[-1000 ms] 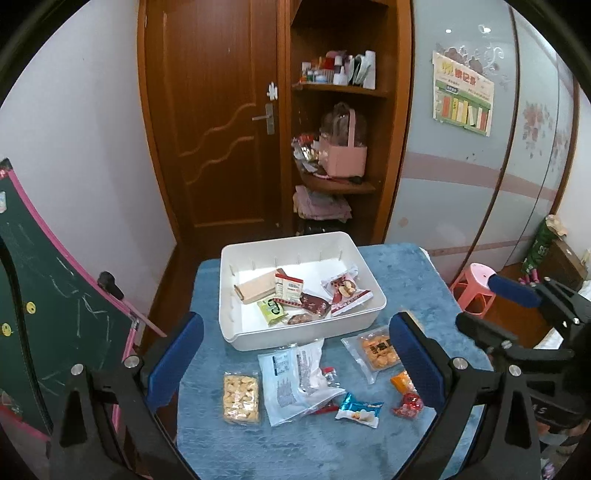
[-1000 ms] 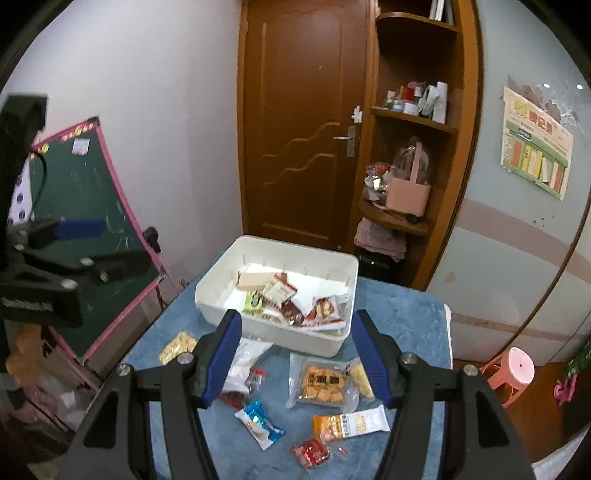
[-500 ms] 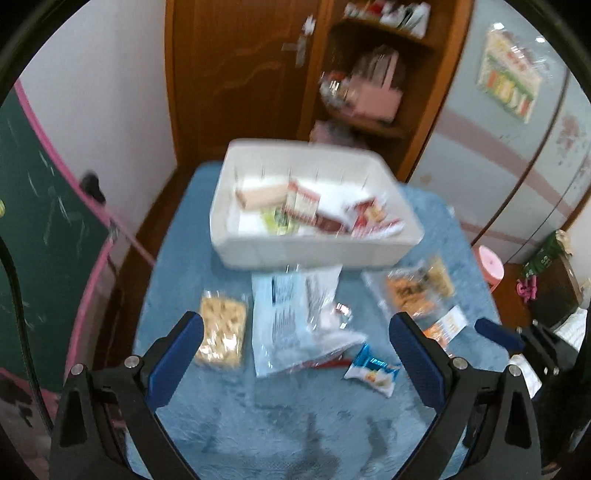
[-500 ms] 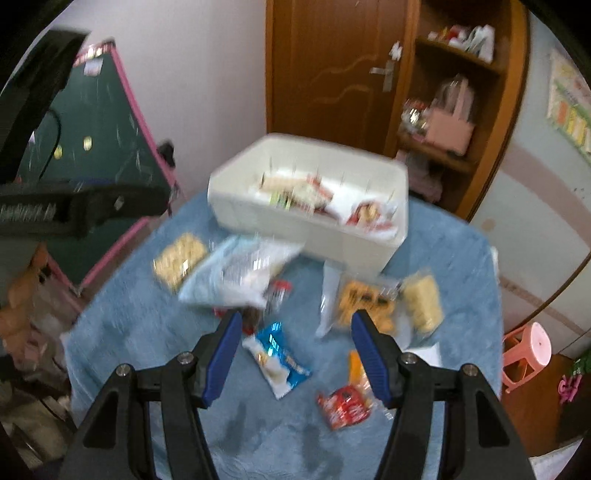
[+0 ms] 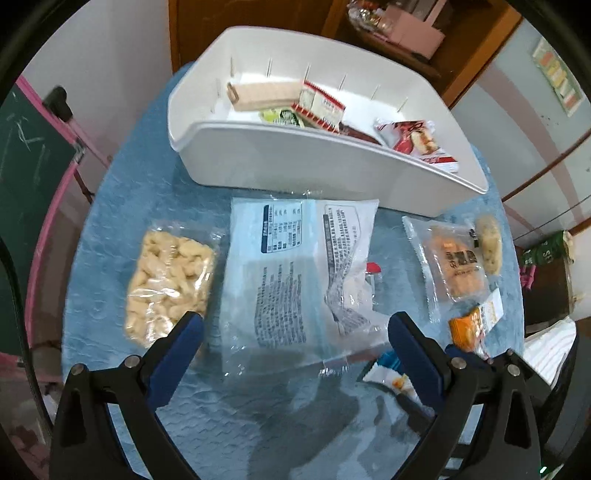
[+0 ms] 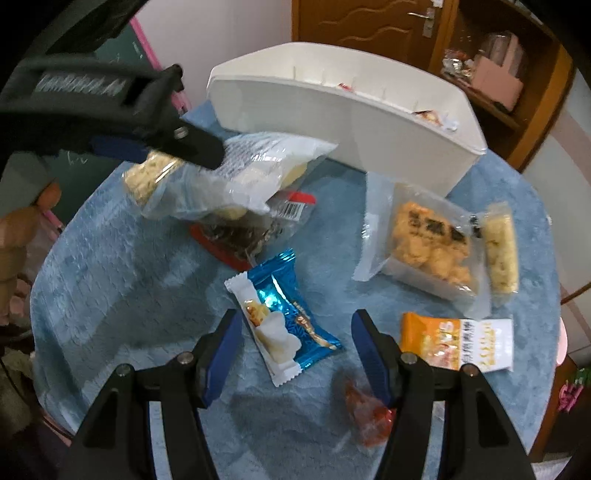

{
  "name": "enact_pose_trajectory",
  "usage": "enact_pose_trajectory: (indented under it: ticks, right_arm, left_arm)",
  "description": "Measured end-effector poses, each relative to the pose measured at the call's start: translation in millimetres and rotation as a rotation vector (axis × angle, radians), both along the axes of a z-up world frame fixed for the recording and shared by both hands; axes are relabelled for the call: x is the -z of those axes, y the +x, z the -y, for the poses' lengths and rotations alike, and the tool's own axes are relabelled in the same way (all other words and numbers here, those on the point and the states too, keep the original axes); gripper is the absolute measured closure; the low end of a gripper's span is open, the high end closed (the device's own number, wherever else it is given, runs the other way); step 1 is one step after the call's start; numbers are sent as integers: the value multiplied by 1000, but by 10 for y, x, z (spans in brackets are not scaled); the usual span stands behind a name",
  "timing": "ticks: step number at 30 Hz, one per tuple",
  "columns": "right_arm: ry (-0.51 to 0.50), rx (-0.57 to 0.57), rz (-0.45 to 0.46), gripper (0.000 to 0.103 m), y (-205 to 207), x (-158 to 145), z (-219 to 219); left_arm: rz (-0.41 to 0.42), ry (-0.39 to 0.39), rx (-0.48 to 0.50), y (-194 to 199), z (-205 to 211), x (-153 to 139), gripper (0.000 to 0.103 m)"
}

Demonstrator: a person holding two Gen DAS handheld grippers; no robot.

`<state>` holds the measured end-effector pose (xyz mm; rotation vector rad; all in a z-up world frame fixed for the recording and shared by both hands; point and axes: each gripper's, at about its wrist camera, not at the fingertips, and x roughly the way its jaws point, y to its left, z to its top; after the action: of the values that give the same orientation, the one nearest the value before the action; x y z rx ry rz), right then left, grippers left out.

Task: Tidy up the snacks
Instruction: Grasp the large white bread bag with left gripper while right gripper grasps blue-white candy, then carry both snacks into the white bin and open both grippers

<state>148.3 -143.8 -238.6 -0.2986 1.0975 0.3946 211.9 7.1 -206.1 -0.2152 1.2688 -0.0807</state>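
A white bin (image 5: 317, 162) with several snacks inside stands at the far side of a blue cloth (image 5: 258, 424). My left gripper (image 5: 293, 339) is open, low over a large clear bag (image 5: 295, 273) with printed text. A pack of pale puffs (image 5: 166, 280) lies to its left. My right gripper (image 6: 295, 341) is open just above a blue wrapped snack (image 6: 284, 317). The left gripper's body (image 6: 110, 110) shows at the upper left of the right wrist view. The bin (image 6: 354, 125) is beyond it.
A pack of orange crackers (image 6: 428, 243), a pale bar (image 6: 500, 251), an orange-and-white packet (image 6: 458, 343), a small red wrapper (image 6: 369, 417) and a red-trimmed bag of dark pieces (image 6: 243, 232) lie on the cloth. A green chalkboard (image 5: 22, 155) stands left, wooden shelves (image 5: 424, 29) behind.
Both grippers have dropped down and forward toward the table. The snacks now fill the views; both stay open.
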Motion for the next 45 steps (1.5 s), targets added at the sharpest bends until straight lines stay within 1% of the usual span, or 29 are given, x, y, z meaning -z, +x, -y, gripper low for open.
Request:
enact_pose_trajectory:
  ticks: [5, 6, 10, 11, 13, 14, 18, 19, 20, 21, 24, 27, 30, 32, 33, 37, 39, 42, 45]
  right_arm:
    - [-9, -37, -23, 41, 4, 169, -69]
    - [-10, -42, -24, 41, 4, 199, -83]
    - [-9, -47, -19, 41, 4, 242, -95]
    - [-2, -45, -19, 41, 0, 252, -89]
    - [14, -37, -19, 46, 20, 264, -67]
    - [15, -34, -20, 46, 26, 272, -63]
    - [24, -27, -13, 58, 41, 251, -36]
    - [29, -20, -13, 61, 48, 248, -25]
    - [36, -9, -16, 64, 58, 242, -11]
    - [41, 1, -15, 67, 69, 232, 7]
    - [59, 19, -20, 69, 76, 197, 73]
    - [69, 40, -28, 70, 74, 166, 90]
    - [82, 63, -44, 70, 68, 105, 138]
    - [95, 78, -38, 70, 30, 28, 158]
    - [101, 81, -33, 70, 60, -24, 244]
    - [107, 103, -1, 70, -28, -192, 296]
    - [111, 111, 5, 70, -77, -256, 298]
    - [111, 122, 16, 70, -161, -318, 275]
    - [112, 133, 28, 70, -206, -395, 258]
  left_arm:
    - [-49, 1, -13, 164, 49, 203, 4]
    - [-60, -12, -25, 190, 59, 246, 4]
    - [-94, -4, -51, 286, 61, 399, 4]
    - [-97, -20, -56, 308, 61, 426, 4]
    - [-98, -22, -60, 342, 64, 455, 4]
    - [-96, -29, -54, 351, 59, 470, 3]
    - [-102, -23, -53, 396, 87, 574, 3]
    - [-103, -34, -60, 398, 81, 600, 4]
    - [-107, -51, -61, 398, 74, 623, 9]
    - [-104, -58, -71, 396, 64, 634, 10]
    - [-85, -51, -72, 342, 33, 624, 14]
    - [-70, -48, -89, 237, 36, 581, 17]
    - [-36, -29, -89, 70, 43, 460, 19]
    - [4, -5, -75, -42, 65, 312, 20]
    - [21, 5, -68, -91, 80, 245, 20]
    - [99, 44, -19, -333, 130, -97, 21]
    - [125, 59, 0, -437, 156, -216, 21]
    - [159, 66, 22, -618, 173, -373, 21]
    - [178, 57, 34, -691, 126, -507, 21]
